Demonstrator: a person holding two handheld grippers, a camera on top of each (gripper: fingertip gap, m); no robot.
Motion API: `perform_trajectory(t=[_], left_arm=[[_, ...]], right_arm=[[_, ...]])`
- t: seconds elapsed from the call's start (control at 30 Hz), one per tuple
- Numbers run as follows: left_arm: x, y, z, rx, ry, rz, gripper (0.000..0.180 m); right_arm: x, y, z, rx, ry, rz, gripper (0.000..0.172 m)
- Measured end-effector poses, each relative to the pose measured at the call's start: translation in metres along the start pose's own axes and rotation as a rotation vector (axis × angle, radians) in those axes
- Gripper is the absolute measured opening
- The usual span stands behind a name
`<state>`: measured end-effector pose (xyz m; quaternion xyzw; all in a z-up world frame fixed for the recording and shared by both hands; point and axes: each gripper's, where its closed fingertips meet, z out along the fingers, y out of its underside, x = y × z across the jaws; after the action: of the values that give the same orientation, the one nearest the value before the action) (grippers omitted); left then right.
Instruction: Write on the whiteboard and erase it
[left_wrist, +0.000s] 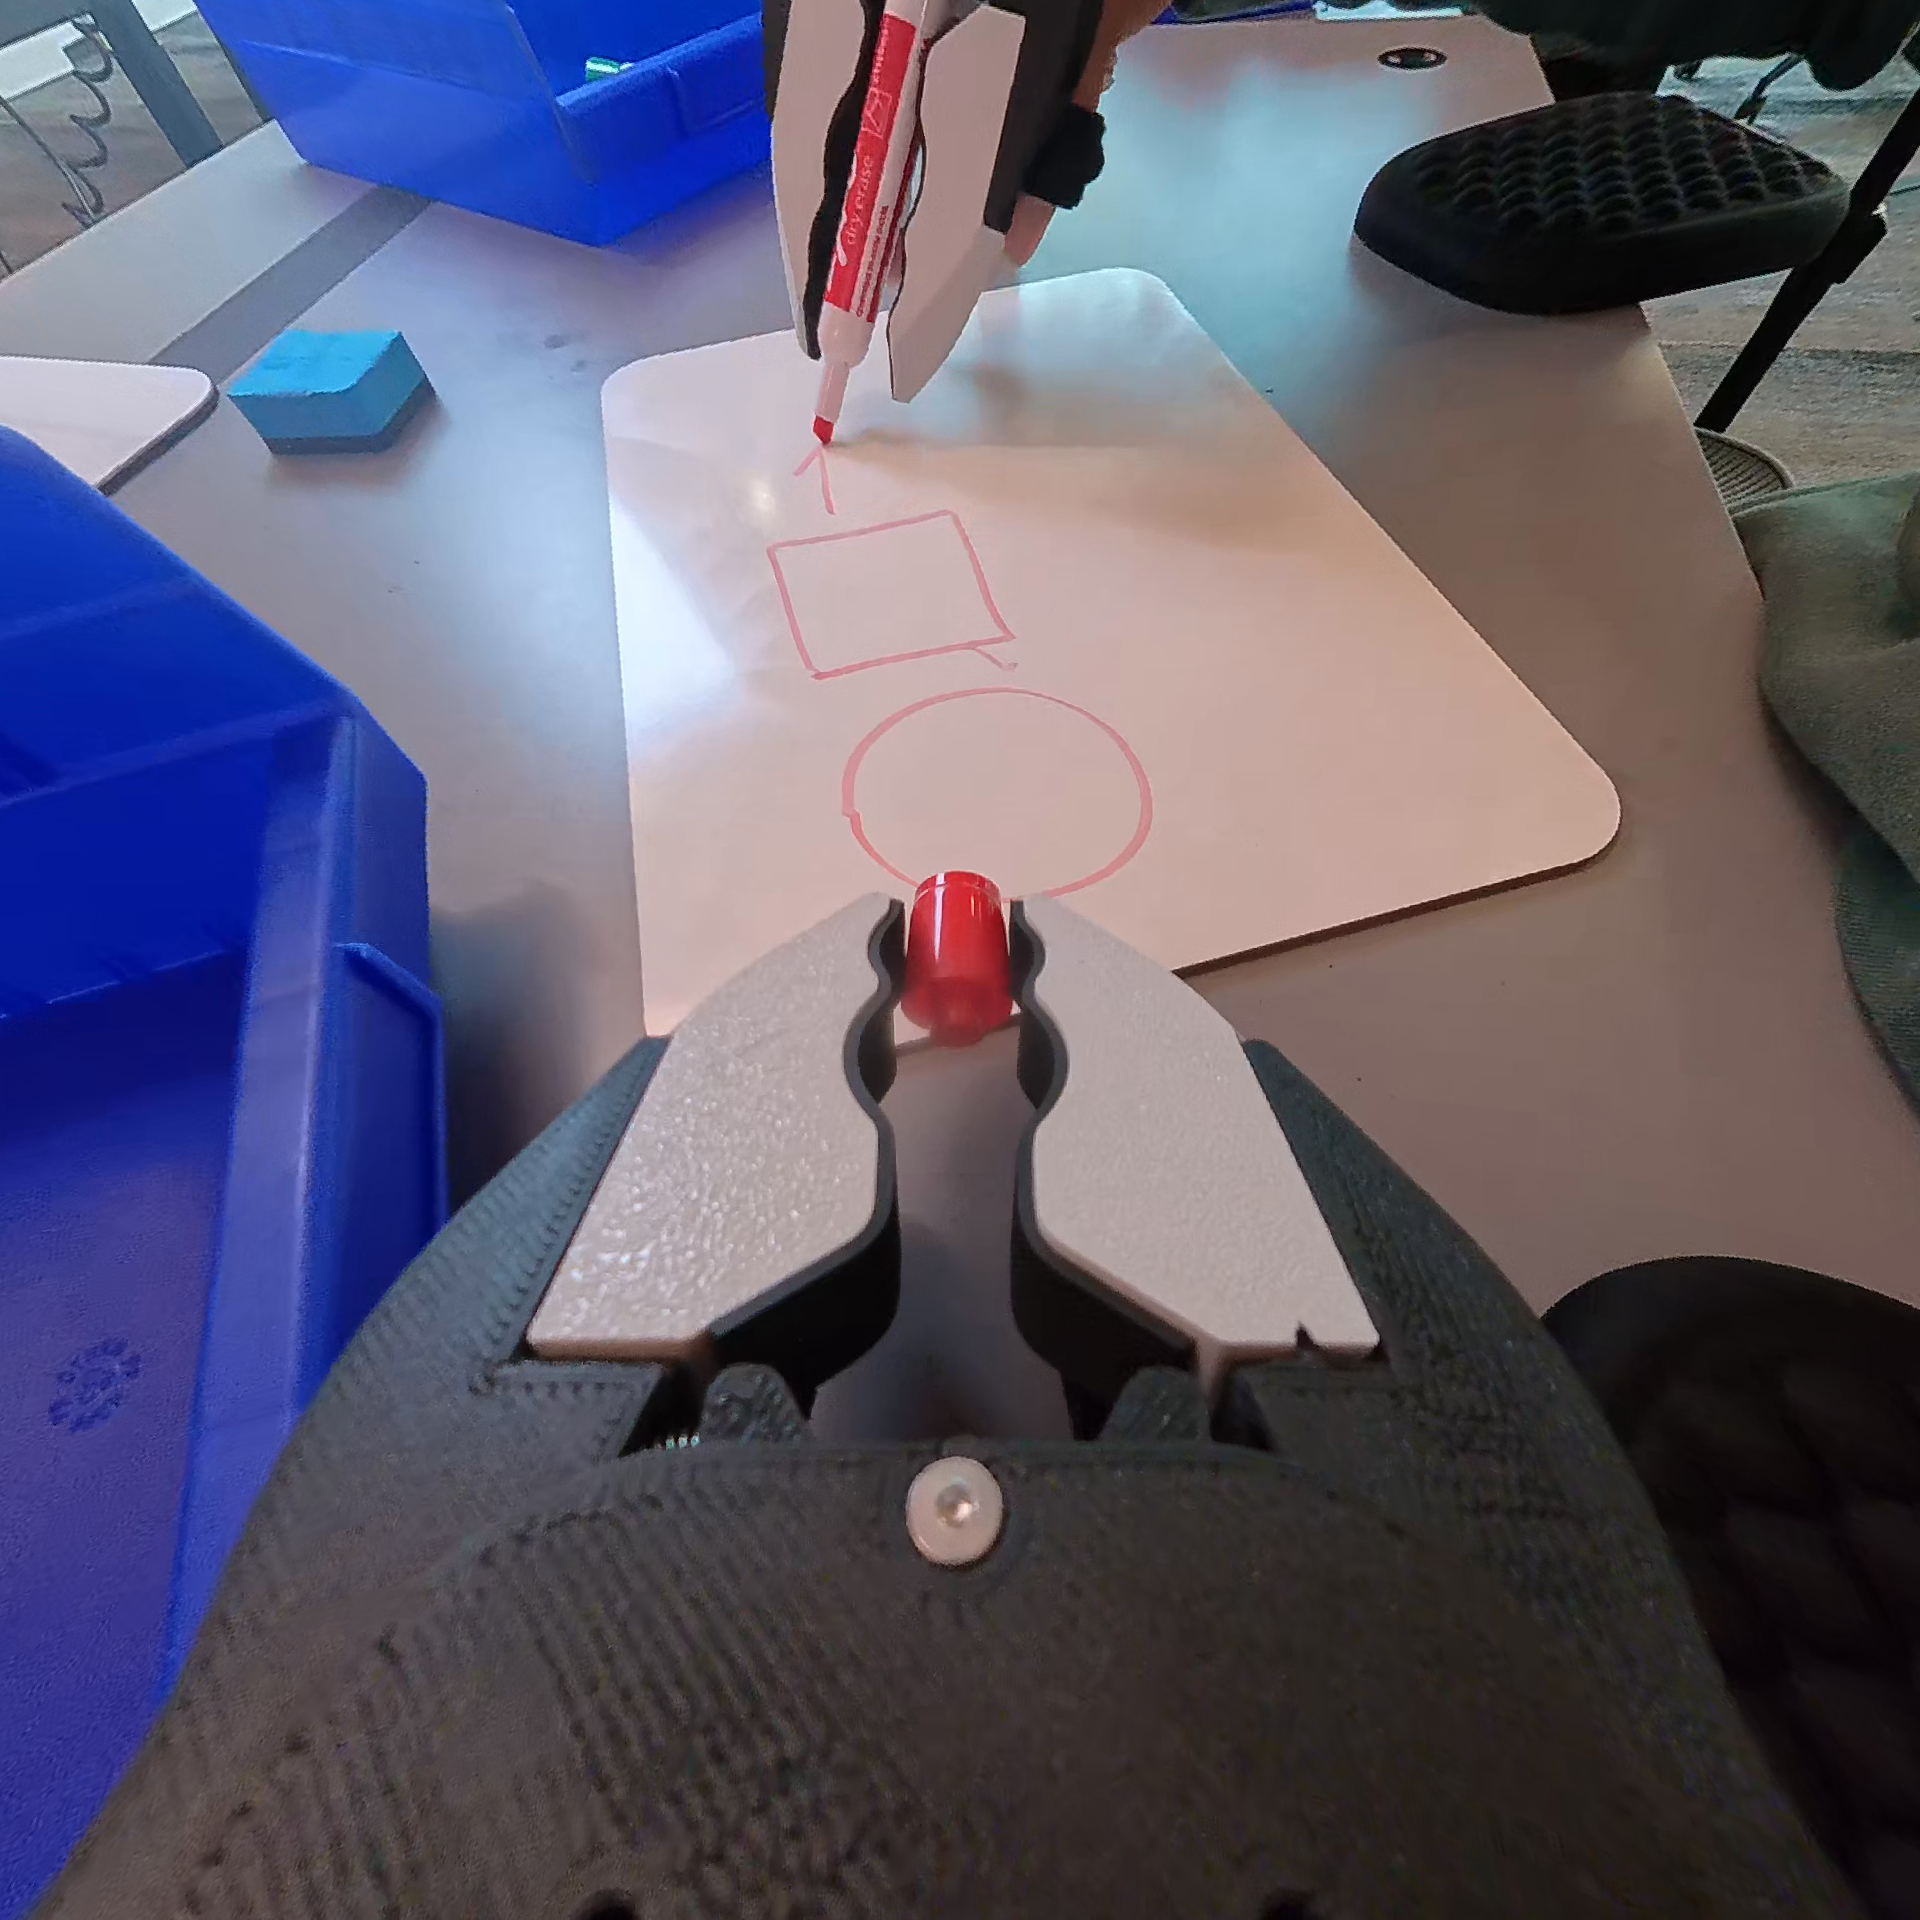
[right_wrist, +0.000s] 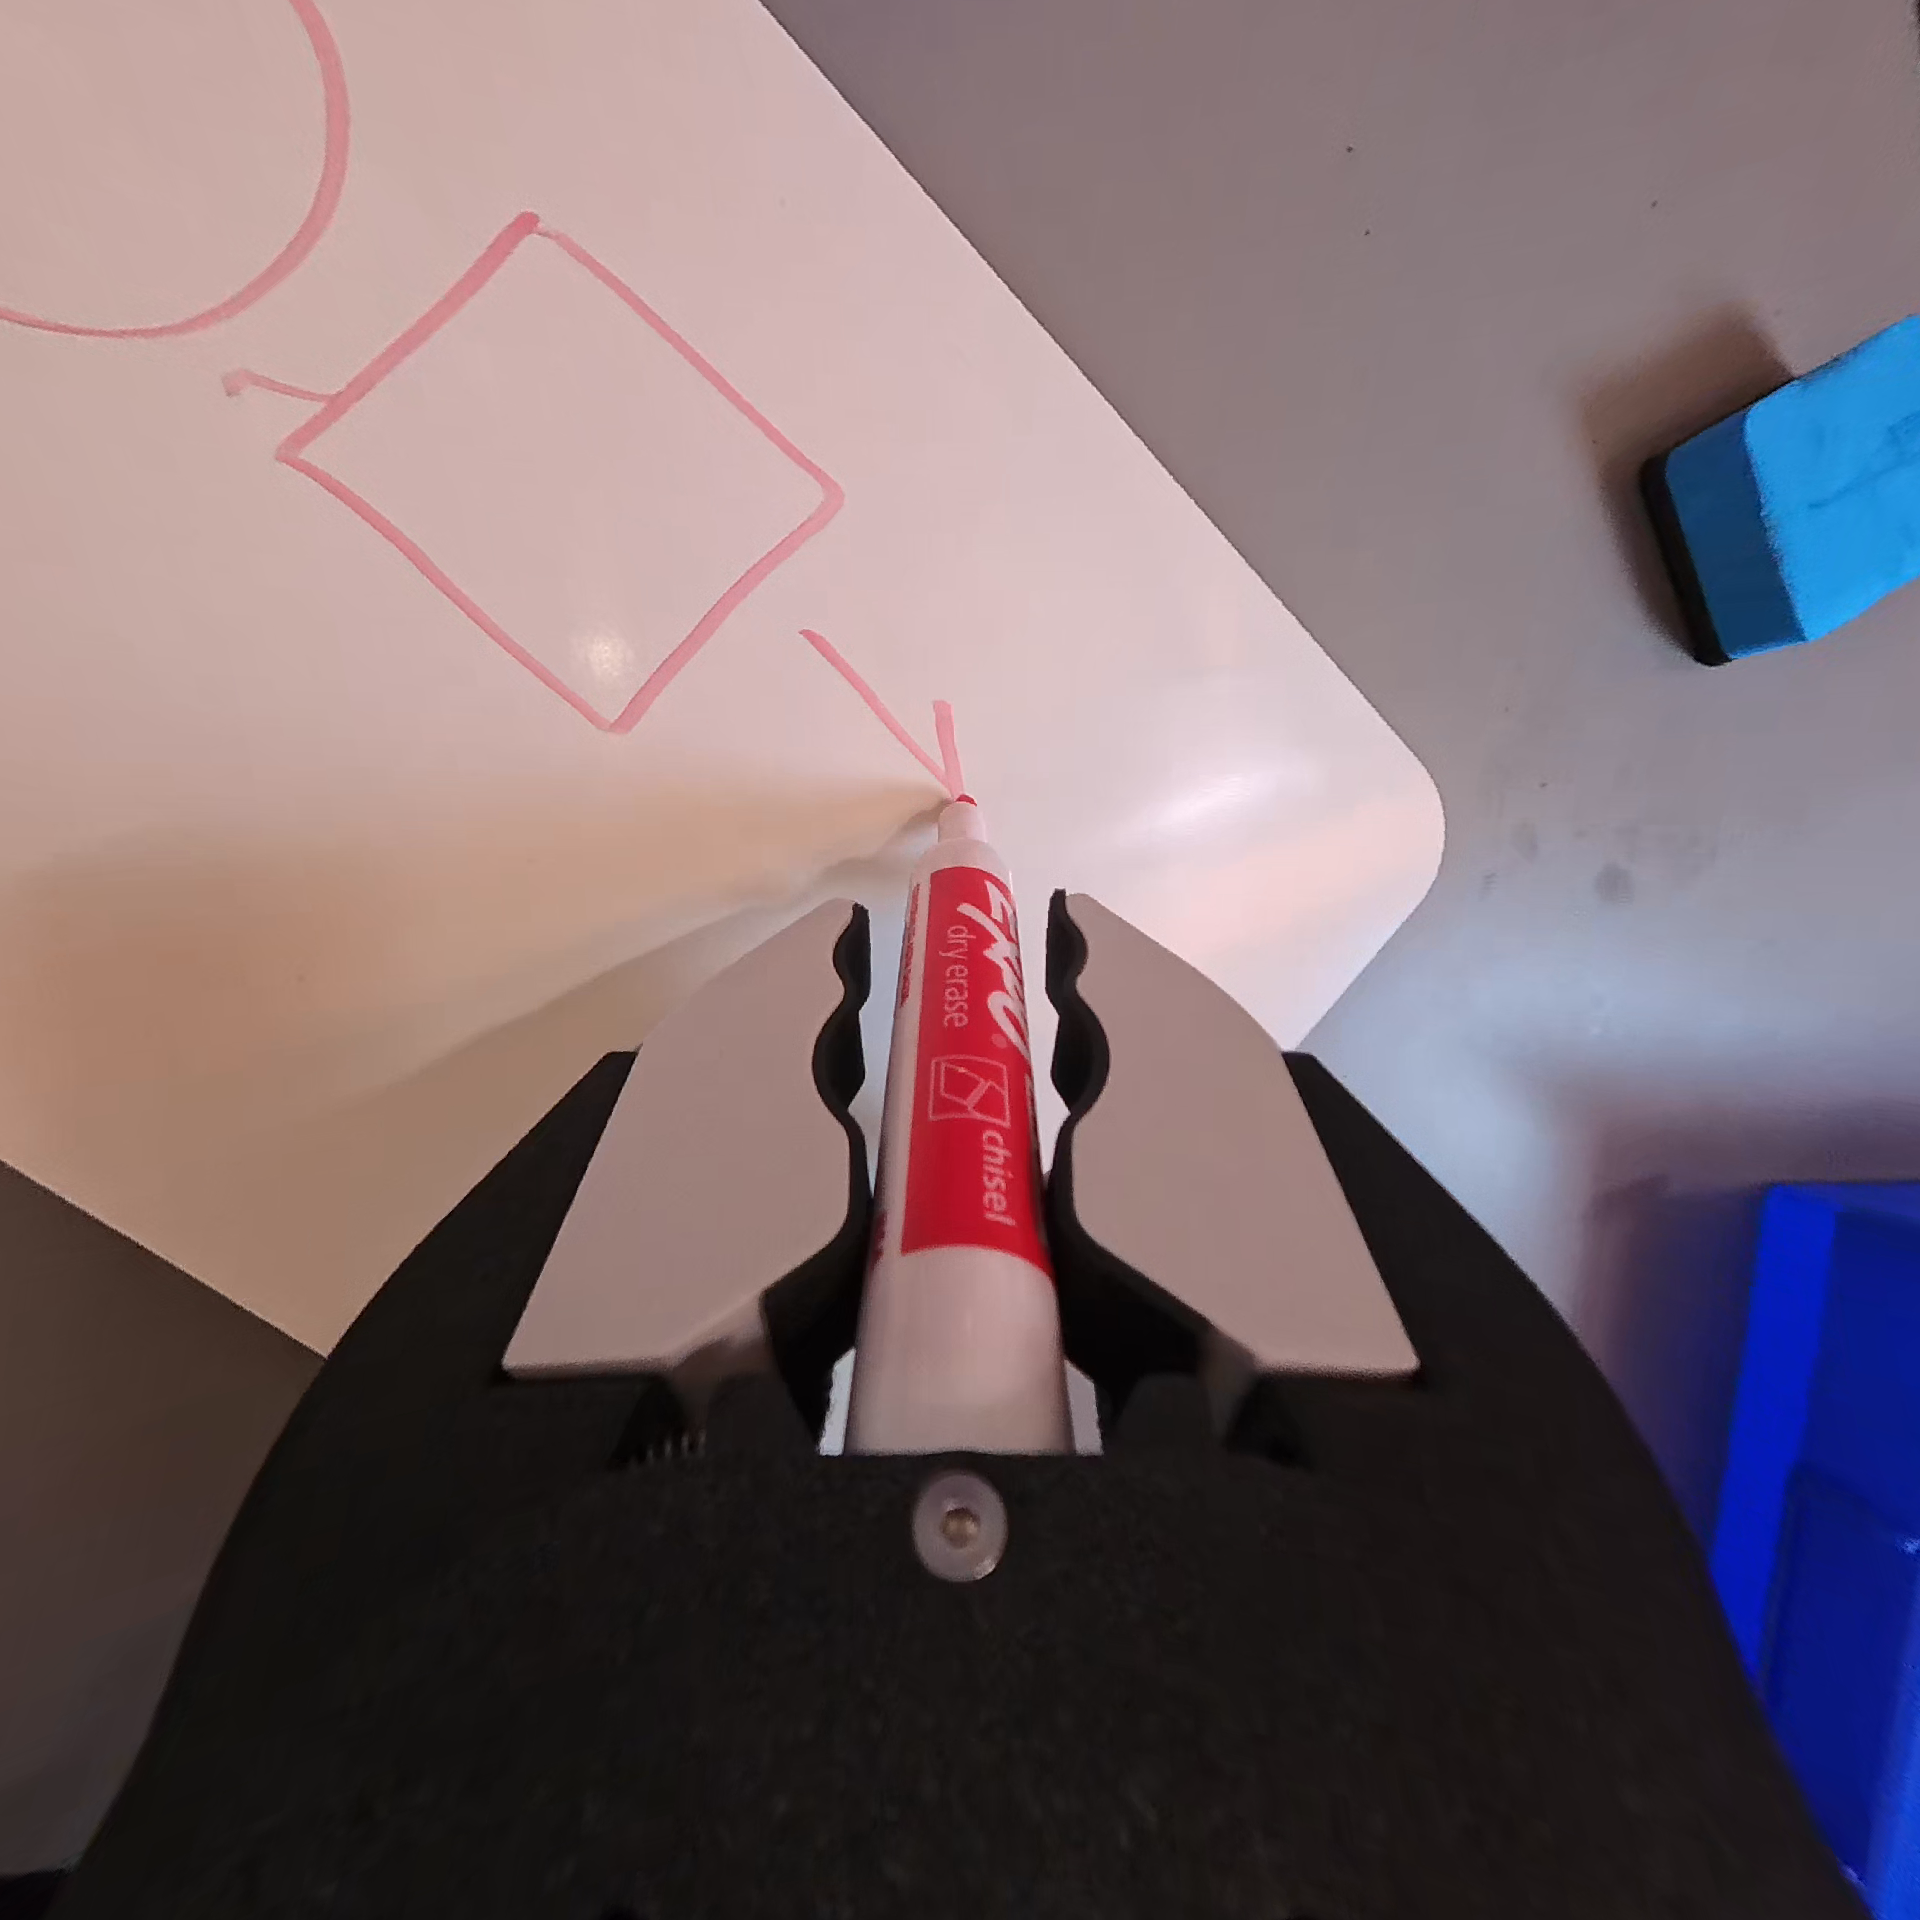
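left hand-held gripper (left_wrist: 956, 961) clamped on red cap (left_wrist: 954, 951) | right hand-held gripper (right_wrist: 956, 977) grips marker (right_wrist: 961, 1091), tip on whiteboard (left_wrist: 1299, 665) by arrow (right_wrist: 883, 717) | eraser (left_wrist: 330, 387) beyond | risk: steep tilt skids tip, smearing lines

Probably an office or lab: grey desk (left_wrist: 1351, 1091), blue storage bins (left_wrist: 156, 831), black chair (left_wrist: 1600, 197).

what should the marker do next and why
Probably draw the short missing stroke of the arrowhead. The marker, shut in the right gripper, has its tip on the whiteboard at the arrow, which has only one barb beside its shaft.
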<state>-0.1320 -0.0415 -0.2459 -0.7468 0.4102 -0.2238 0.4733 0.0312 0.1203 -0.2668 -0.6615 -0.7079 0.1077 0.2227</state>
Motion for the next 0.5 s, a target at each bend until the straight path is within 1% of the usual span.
perform_trajectory(t=[0.17,0.27,0.4,0.5], left_arm=[[0.0,0.0,0.0,0.001,-0.001,-0.001,0.019],[0.0,0.0,0.0,0.001,0.002,-0.002,0.019],[0.0,0.0,0.0,-0.001,0.0,0.002,0.019],[0.0,0.0,0.0,-0.001,-0.001,0.001,0.019]], right_arm=[[-0.02,-0.004,-0.002,0.009,-0.063,-0.027,0.034],[-0.025,-0.006,-0.006,0.025,-0.06,-0.032,0.034],[0.005,-0.002,-0.02,0.054,0.014,0.029,0.034],[0.024,0.007,-0.018,0.044,0.036,0.066,0.034]])
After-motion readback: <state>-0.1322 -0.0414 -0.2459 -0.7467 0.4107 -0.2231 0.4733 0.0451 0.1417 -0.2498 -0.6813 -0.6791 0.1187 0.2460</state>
